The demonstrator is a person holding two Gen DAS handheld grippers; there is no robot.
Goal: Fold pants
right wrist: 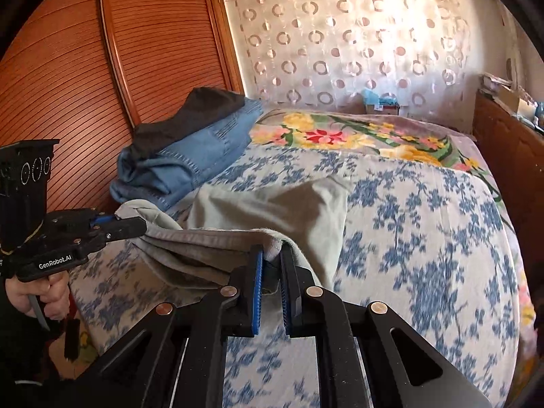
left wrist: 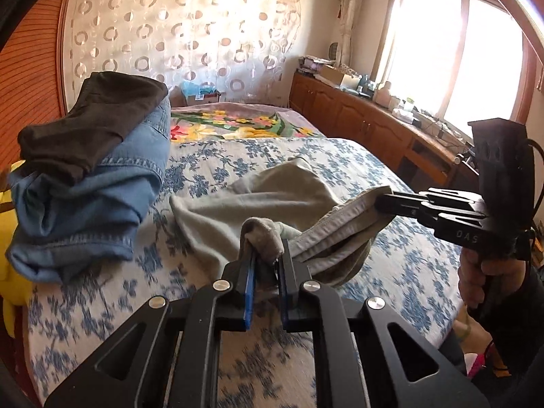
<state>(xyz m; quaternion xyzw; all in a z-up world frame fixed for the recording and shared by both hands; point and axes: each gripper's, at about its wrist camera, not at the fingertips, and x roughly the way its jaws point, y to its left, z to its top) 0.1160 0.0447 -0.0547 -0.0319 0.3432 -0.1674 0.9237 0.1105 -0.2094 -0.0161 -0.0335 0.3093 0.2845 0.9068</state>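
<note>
Near the front edge of the bed [right wrist: 425,238], the grey pants [left wrist: 258,200] hang stretched left to right: left gripper [left wrist: 267,258] and right gripper [right wrist: 272,261] each pinch one end, fingers narrowed on cloth, the rest trailing away toward the far side.

Grey-beige pants [left wrist: 272,197], white bedspread [right wrist: 425,238] with blue flowers, blue jeans [left wrist: 102,197] under a black garment [left wrist: 91,125], blanket [right wrist: 357,136] with yellow and red flowers.
</note>
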